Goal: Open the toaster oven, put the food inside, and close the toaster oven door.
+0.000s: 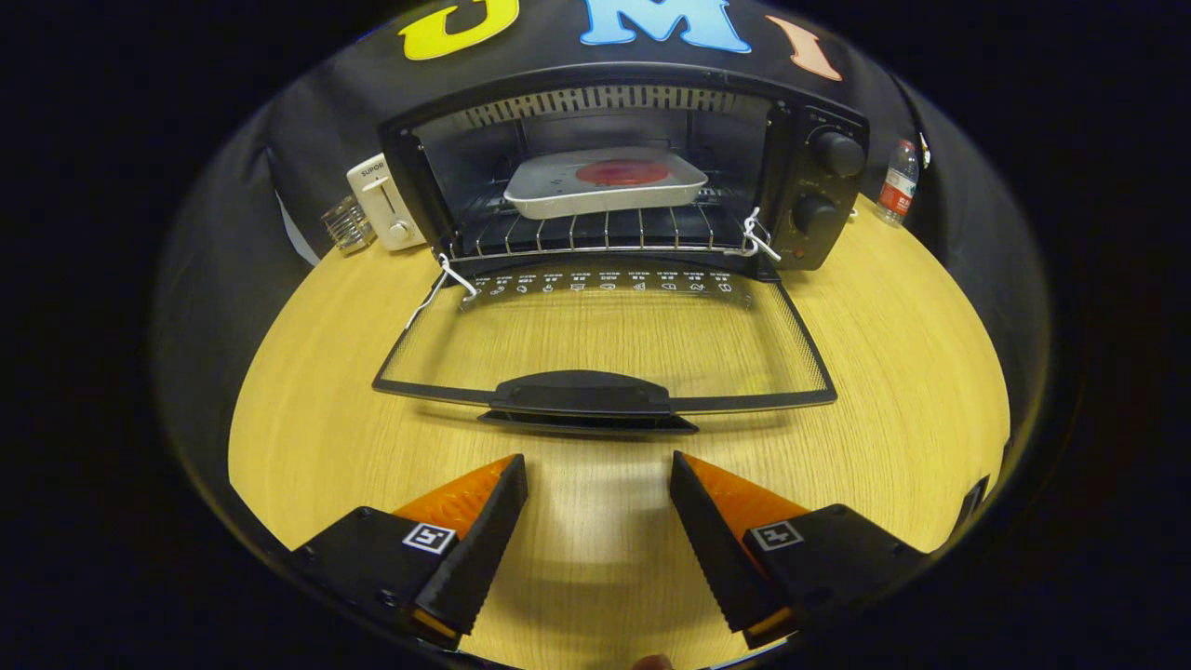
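Observation:
The black toaster oven (828, 195) stands at the far side of the wooden table (307, 437). Its glass door (605, 349) lies folded down flat toward me, the black handle (582, 395) at its near edge. Inside, on the wire rack (605, 233), sits a grey tray (605, 191) holding a round red piece of food (622, 172). My gripper (598, 479) is open, its orange-and-black fingers (484, 521) spread wide with nothing between them. It hovers over the table just short of the door handle.
A white pop-up toaster (383, 203) and a small glass (346, 226) stand left of the oven. A plastic bottle (898, 181) with a red label stands to its right. White cords (756, 237) hang at the door hinges. Bare tabletop lies on both sides of the door.

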`<action>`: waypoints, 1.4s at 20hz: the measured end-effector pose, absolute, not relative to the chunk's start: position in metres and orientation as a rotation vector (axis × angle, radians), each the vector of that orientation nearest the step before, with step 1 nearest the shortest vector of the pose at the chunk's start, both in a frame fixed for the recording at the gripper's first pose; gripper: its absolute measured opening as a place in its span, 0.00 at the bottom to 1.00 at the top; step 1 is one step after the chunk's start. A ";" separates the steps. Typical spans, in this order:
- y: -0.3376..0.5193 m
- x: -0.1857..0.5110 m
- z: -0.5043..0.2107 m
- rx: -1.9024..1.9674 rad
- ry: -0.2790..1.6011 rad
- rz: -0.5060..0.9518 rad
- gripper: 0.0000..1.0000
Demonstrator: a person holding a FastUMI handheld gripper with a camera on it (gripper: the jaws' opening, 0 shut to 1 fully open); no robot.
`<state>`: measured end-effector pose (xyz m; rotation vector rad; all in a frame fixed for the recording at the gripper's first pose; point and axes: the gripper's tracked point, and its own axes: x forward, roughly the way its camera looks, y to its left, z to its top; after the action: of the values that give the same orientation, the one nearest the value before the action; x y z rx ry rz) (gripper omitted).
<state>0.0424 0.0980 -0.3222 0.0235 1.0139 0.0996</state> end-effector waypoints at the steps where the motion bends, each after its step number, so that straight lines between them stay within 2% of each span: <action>1: 0.097 0.044 -0.323 0.010 1.020 0.095 0.97; 6: 0.097 0.049 -0.324 -0.009 1.015 0.035 0.96; 15: 0.100 0.044 -0.287 -0.007 0.938 0.035 0.96; 28: 0.108 0.081 -0.207 -0.120 0.627 0.032 0.97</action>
<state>0.0814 0.1076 -0.2066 -0.1197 0.6267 0.0322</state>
